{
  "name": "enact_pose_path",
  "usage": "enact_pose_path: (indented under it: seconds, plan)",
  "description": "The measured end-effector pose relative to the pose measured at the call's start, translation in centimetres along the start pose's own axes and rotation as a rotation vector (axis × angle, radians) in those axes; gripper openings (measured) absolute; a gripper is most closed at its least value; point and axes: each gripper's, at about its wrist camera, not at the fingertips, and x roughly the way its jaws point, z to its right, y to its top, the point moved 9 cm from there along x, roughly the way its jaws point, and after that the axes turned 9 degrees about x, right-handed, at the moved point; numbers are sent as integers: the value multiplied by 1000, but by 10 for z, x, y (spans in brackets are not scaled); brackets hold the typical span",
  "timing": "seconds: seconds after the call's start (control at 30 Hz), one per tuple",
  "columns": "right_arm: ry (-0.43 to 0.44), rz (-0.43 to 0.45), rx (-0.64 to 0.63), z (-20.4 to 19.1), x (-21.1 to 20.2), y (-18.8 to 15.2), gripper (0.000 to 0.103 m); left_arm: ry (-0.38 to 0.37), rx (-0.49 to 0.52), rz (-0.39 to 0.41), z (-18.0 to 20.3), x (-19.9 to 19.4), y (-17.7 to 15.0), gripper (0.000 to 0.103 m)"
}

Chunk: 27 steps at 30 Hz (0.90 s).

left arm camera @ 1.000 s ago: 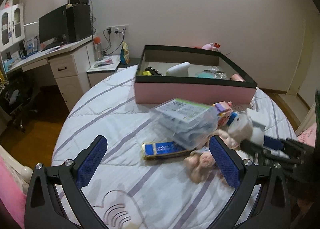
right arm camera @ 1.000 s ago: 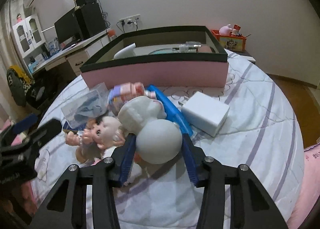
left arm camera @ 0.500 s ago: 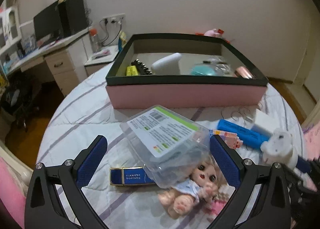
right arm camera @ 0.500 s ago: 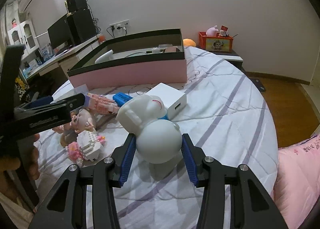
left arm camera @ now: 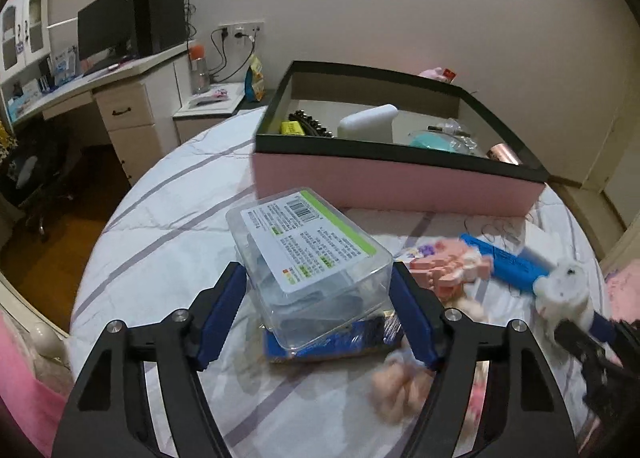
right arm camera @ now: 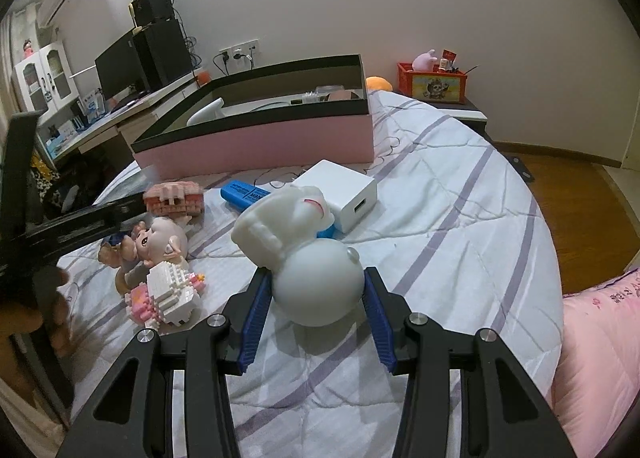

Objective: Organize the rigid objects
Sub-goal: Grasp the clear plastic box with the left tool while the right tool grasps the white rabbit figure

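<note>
left wrist view: the left gripper (left arm camera: 318, 298) pinches the clear plastic box (left arm camera: 310, 264); the right gripper (right arm camera: 318, 304) squeezes the white figurine (right arm camera: 304, 254) above the bed (right arm camera: 460, 217).

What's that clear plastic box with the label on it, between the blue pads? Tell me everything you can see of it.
The clear plastic box is a see-through, hard-looking rectangular tub with rounded corners. Its top carries a white printed label with a barcode and a green edge. Dim grey-blue contents show through, too blurred to name. It sits tilted between the left gripper, whose blue pads press its two sides. Below it lies a blue flat packet.
</note>
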Motion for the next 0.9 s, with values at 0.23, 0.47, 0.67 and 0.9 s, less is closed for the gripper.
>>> enact_pose_path:
  seconds: [0.23,0.47,0.67,0.9]
  plan:
    - [-22,3,-11,-3,-10,-6,47,6,32,11,-29,-42,-34,72]
    - [-19,-12,-31,-17,-22,-26,47,-47,58,-44,-25,-56,-85,73]
    - [-20,-14,-47,-23,-14,-27,60,-59,15,-50,-25,-47,-84,94]
    - [-19,-25,-61,-22,-2,-19,66,16,5,-66,-37,-32,-79,91]
